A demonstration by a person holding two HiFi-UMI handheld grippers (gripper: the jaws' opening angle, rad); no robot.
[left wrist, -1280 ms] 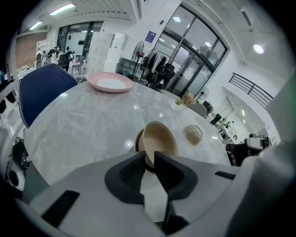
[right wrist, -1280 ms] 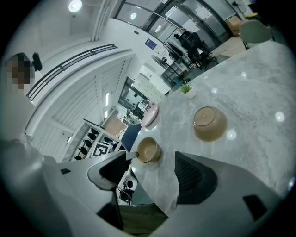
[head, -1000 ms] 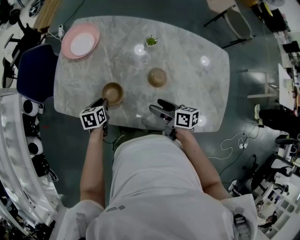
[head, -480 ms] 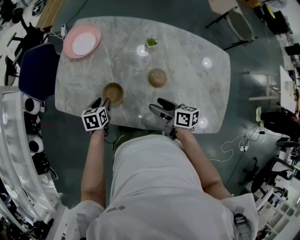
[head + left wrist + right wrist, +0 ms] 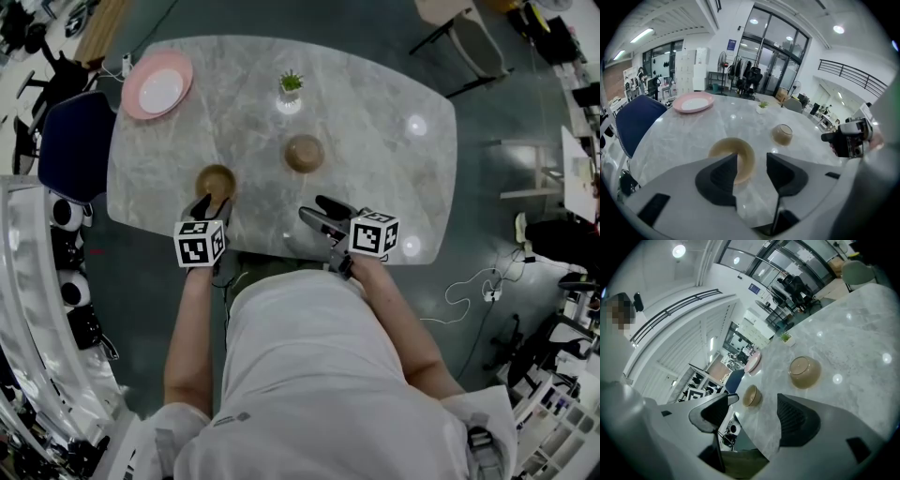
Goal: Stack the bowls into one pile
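Observation:
Two tan bowls stand apart on the marble table (image 5: 394,178). The nearer bowl (image 5: 216,180) (image 5: 732,157) is by the front left edge. The other bowl (image 5: 304,153) (image 5: 782,134) (image 5: 805,371) sits mid-table. My left gripper (image 5: 206,208) (image 5: 751,160) hovers just short of the nearer bowl; its jaws have just been opening and nothing is between them. My right gripper (image 5: 317,212) (image 5: 757,416) is open and empty over the front edge, well short of the middle bowl. In the right gripper view the nearer bowl (image 5: 751,395) shows small beyond the jaws.
A pink plate (image 5: 157,84) (image 5: 693,101) with a white dish on it lies at the far left corner. A small potted plant (image 5: 291,86) (image 5: 762,107) stands at the back. A blue chair (image 5: 70,141) (image 5: 635,122) is at the table's left side.
The left gripper has drawn back from the nearer bowl's rim toward the table edge, and its jaws have spread. The bowl stays where it was. The right gripper has hardly moved.

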